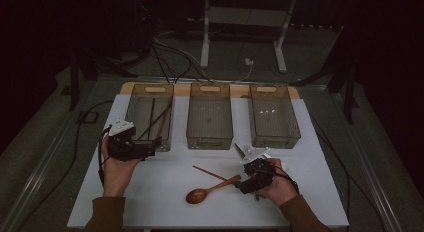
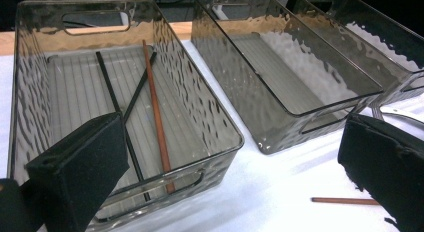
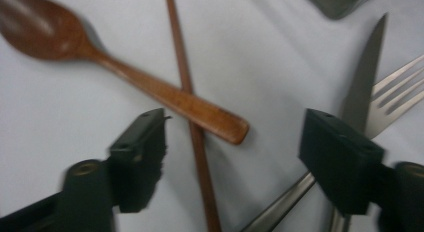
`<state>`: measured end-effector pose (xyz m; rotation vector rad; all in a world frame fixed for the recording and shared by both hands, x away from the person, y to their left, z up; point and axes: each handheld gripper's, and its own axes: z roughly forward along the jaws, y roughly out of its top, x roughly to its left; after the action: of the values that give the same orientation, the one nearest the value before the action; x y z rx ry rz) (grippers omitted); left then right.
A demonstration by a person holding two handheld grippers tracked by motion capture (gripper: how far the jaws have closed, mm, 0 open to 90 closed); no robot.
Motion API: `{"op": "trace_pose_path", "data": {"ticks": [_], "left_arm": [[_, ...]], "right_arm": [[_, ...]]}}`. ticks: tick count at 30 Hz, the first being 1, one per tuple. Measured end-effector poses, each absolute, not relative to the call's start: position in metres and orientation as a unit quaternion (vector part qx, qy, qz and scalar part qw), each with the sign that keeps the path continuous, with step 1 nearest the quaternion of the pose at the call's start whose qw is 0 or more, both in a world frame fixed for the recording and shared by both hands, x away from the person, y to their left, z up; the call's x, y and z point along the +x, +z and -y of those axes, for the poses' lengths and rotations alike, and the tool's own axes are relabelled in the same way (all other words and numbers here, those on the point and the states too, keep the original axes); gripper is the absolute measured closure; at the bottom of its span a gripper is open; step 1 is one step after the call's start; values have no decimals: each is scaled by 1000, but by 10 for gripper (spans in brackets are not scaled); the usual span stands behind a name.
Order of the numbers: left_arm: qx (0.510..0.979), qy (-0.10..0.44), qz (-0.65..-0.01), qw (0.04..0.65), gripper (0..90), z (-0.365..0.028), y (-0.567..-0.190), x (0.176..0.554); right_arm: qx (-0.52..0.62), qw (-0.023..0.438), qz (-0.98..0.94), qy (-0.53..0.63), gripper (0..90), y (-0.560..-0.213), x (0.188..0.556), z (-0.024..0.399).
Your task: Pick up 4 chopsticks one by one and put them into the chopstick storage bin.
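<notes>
Right claw (image 3: 232, 162), jaws apart, straddled the thin brown wooden chopstick (image 3: 192, 117) at lower centre; left claw (image 2: 225, 177) gaped empty.

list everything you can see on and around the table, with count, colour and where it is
bins: 3, clear smoky grey, in a row along the far side of the table
chopsticks in bin: 3, two black and one brown, in the left bin
loose chopstick: 1, brown, on the table under the spoon's handle
spoon: 1, brown wood, near edge, centre
knife: 1, silver, by the right hand-held gripper
fork: 1, silver, beside the knife
table: 1, white
left hand-held gripper: 1, black, at the left bin, open
right hand-held gripper: 1, black, open astride the loose chopstick
</notes>
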<state>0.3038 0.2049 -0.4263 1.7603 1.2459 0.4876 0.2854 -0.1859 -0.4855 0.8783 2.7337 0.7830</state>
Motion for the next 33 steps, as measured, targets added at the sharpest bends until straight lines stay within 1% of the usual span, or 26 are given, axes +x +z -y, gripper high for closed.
{"op": "trace_pose_path", "data": {"ticks": [4,7,13,17,21,23,25,33], "left_arm": [[710,195,-508,447,8,-205,-430,303],[709,193,-509,448,8,-205,-432,303],[709,192,-509,449,8,-204,-433,303],[710,192,-509,447,8,-204,-434,303],[709,193,-510,447,8,-204,-434,303],[709,193,-510,448,8,-204,-434,303],[708,194,-511,448,8,-205,-434,303],[707,194,-512,448,8,-205,-435,303]], "right_arm": [[281,74,-925,246,443,-490,283,185],[277,69,-929,235,511,-494,281,184],[269,69,-935,220,590,-502,280,186],[271,69,-934,221,675,-501,281,188],[273,72,-933,222,780,-501,282,189],[271,73,-934,221,816,-501,282,190],[271,72,-934,221,833,-501,282,190],[266,73,-936,219,842,-501,282,190]]}}
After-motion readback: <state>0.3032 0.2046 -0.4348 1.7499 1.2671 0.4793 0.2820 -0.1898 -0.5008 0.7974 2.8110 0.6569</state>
